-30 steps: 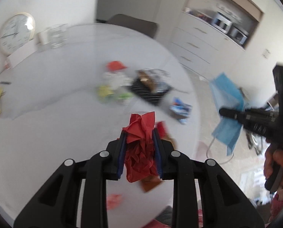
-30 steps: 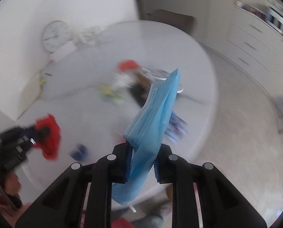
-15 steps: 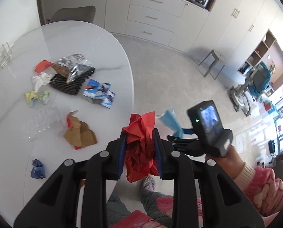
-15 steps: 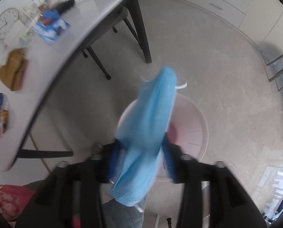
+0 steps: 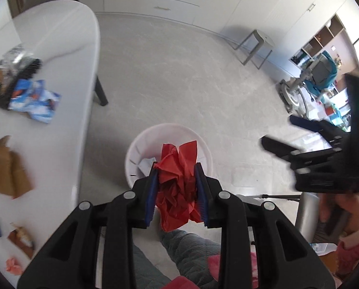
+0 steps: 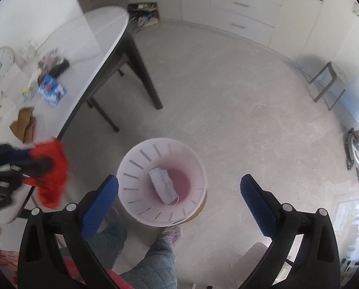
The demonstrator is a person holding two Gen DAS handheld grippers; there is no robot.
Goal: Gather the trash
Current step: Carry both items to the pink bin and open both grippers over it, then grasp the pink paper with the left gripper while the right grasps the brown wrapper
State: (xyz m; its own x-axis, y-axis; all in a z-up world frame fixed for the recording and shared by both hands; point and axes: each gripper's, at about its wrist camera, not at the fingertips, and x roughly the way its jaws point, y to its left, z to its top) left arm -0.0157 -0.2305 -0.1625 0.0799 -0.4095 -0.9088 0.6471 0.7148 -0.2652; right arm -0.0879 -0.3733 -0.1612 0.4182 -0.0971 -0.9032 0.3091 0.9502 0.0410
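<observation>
The left gripper clamps a crumpled red paper wad between its blue pads, poised over the near rim of the white waste bin on the floor, apparently lined up so the wad will fall inside once released. The right gripper stands with its jaws spread wide and empty directly above the same bin; the blue face mask it carried half a second ago now lies crumpled at the bottom, against the bin's pinkish base. Half a second ago the mask was pinched and hanging over the bin, and the left gripper was short of it, nearer the table edge; it has since swung across so the bin sits right under the red wad.

More litter waits on the white oval table to the left: a brown paper scrap, a blue-and-white wrapper, a dark bundle too blurred to identify with confidence, and small bits near the table's near end.
</observation>
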